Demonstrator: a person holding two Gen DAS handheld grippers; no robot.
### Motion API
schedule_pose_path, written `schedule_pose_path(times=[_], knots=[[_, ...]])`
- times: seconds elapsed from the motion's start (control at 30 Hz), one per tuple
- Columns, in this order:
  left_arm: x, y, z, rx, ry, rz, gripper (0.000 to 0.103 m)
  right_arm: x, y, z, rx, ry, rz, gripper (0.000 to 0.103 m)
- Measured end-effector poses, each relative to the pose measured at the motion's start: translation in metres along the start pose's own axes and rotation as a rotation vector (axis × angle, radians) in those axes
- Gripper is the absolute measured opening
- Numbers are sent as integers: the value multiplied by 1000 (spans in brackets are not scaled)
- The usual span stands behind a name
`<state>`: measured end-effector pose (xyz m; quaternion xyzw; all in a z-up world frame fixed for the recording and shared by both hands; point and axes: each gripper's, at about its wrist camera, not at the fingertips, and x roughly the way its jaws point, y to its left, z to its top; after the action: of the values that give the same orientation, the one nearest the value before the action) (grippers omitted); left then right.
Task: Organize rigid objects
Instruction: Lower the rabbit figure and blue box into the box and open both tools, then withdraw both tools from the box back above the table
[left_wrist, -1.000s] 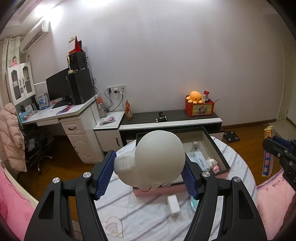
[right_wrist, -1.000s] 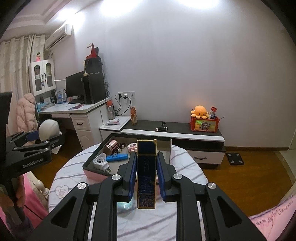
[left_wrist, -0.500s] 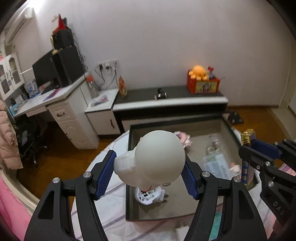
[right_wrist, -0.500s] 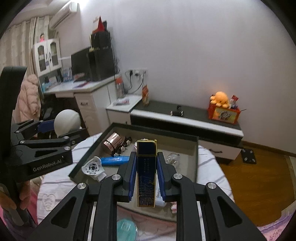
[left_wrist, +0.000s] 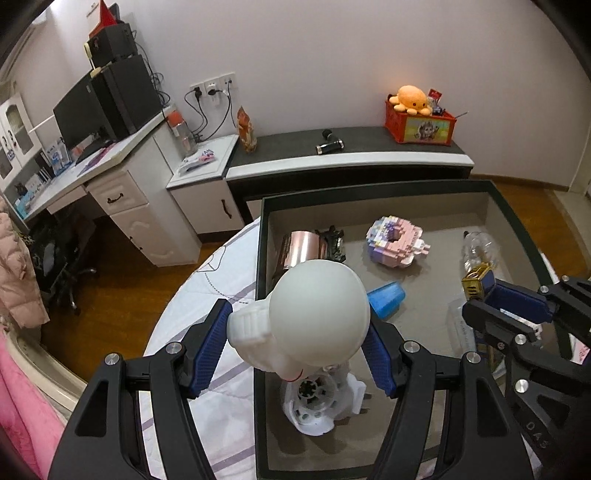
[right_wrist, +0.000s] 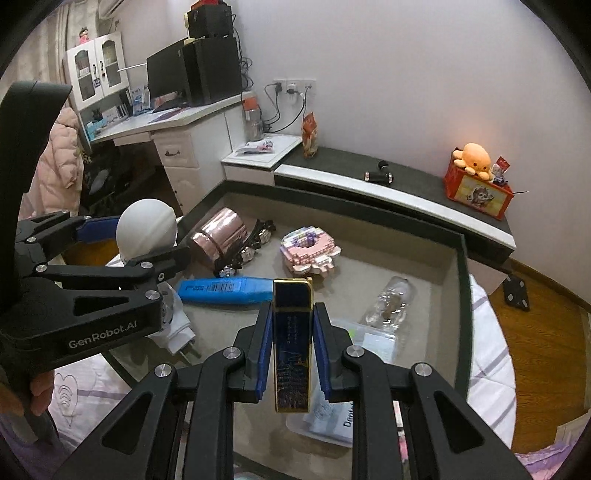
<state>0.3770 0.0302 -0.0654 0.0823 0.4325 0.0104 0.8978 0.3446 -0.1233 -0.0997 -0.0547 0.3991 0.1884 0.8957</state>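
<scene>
Mid-carry, both hands loaded, both over the tray (left_wrist: 369, 190). This is the drop-off step.

Left side first: my left gripper (left_wrist: 299, 349) is clamped on the white globe lamp (left_wrist: 319, 314), blue pads on its ribbed base, dome pointing away from the camera. It hangs above the tray's near-left corner, right over the white plug adapter (left_wrist: 319, 408) lying on the floor there. Just beyond sit the copper roll (left_wrist: 301, 247) and a dark trinket (left_wrist: 334, 240), with the blue tube (right_wrist: 225, 290) running across the middle.

Centre: the pink brick model (right_wrist: 308, 251) is towards the far wall, clear of both tools.

Right side: my right gripper (right_wrist: 291, 352) is closed tight on the navy-and-gold box (right_wrist: 291, 343), held upright between the pads. It is above the near-right part of the tray, over a flat plastic packet (right_wrist: 373, 339). The clear bottle (right_wrist: 389, 301) lies just beyond that.

Next, as I read it:
- Lamp: shift off the adapter before lowering. The free grey floor nearer the front wall looks the better spot. It's round, so it may roll once released.
- Box: lower until it bears on the floor or packet, then let go. Standing on end it will likely tip, so lay it flat.
- Keep the two tools apart, since they're close over one tray.
</scene>
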Motion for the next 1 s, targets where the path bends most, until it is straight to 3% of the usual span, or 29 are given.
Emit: schedule_pose_path(times=[0.2, 0.23, 0.27, 0.33, 0.5, 0.8, 0.9, 1.0], knots=[[3, -1, -1, 14, -9, 3, 72, 6, -3, 4, 22, 11, 22, 22], [4, -2, -1, 18, -5, 0, 78, 8, -4, 4, 29, 15, 23, 27], [7, -4, -2, 26, 9, 3, 92, 9, -4, 4, 34, 19, 20, 45], [10, -7, -4, 38, 10, 43, 93, 9, -6, 3, 43, 16, -7, 64], [22, -9, -5, 43, 53, 29, 94, 9, -11, 3, 58, 16, -7, 65], [25, -7, -6, 41, 54, 46, 94, 13, -13, 1, 67, 38, -9, 65], [25, -4, -6, 32, 61, -1, 94, 14, -13, 1, 66, 41, -16, 65], [25, -3, -7, 33, 58, 10, 94, 15, -13, 1, 66, 49, -15, 65]])
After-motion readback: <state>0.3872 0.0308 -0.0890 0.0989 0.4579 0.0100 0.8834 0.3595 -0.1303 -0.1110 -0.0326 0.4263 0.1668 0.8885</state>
